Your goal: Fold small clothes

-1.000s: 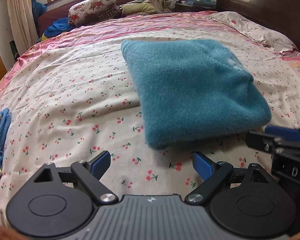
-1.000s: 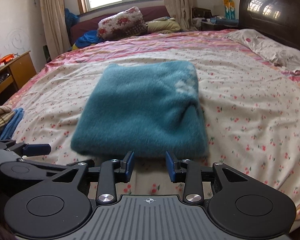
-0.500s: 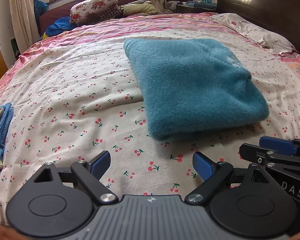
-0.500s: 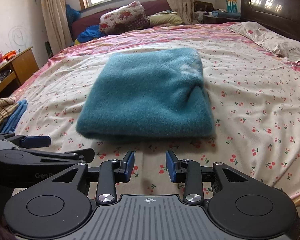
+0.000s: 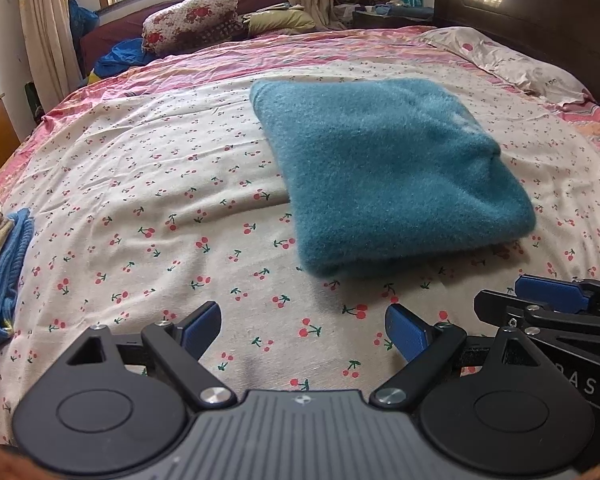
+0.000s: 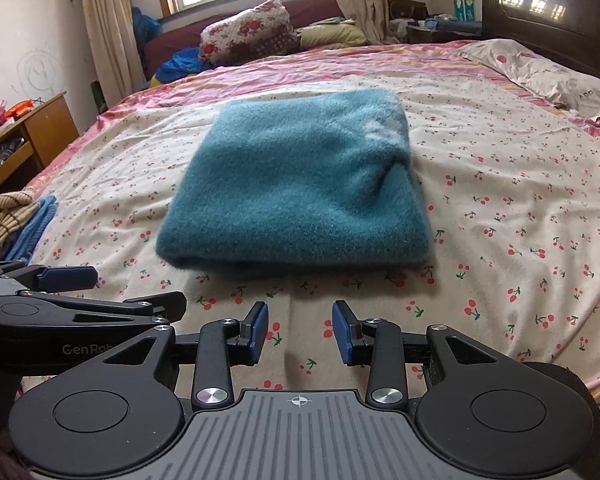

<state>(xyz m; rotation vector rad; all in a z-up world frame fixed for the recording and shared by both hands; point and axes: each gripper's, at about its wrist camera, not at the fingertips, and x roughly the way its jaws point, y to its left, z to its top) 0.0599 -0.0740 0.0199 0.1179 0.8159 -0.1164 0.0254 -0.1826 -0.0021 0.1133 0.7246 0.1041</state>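
A folded teal fleece garment (image 5: 384, 176) (image 6: 300, 192) lies flat on the cherry-print bedsheet (image 5: 160, 208) (image 6: 520, 208), its thick folded edge facing me. My left gripper (image 5: 302, 330) hovers just short of its near left corner, jaws wide open with nothing between them. My right gripper (image 6: 300, 330) sits in front of the near edge's middle, open to a narrower gap with only sheet between the blue pads. Each gripper shows at the side of the other's view: the right gripper (image 5: 552, 300) low on the right, the left gripper (image 6: 66, 276) low on the left.
A blue knit and a striped cloth (image 6: 16, 220) (image 5: 0, 264) lie at the bed's left edge. A pillow (image 6: 548, 76) rests at the dark headboard (image 6: 560, 12) on the right. Floral bedding (image 6: 248, 30) is piled under the window, and a wooden desk (image 6: 28, 132) stands left.
Both grippers have drawn back a little from the teal garment, which now sits farther from the fingertips. Jaw gaps look unchanged.
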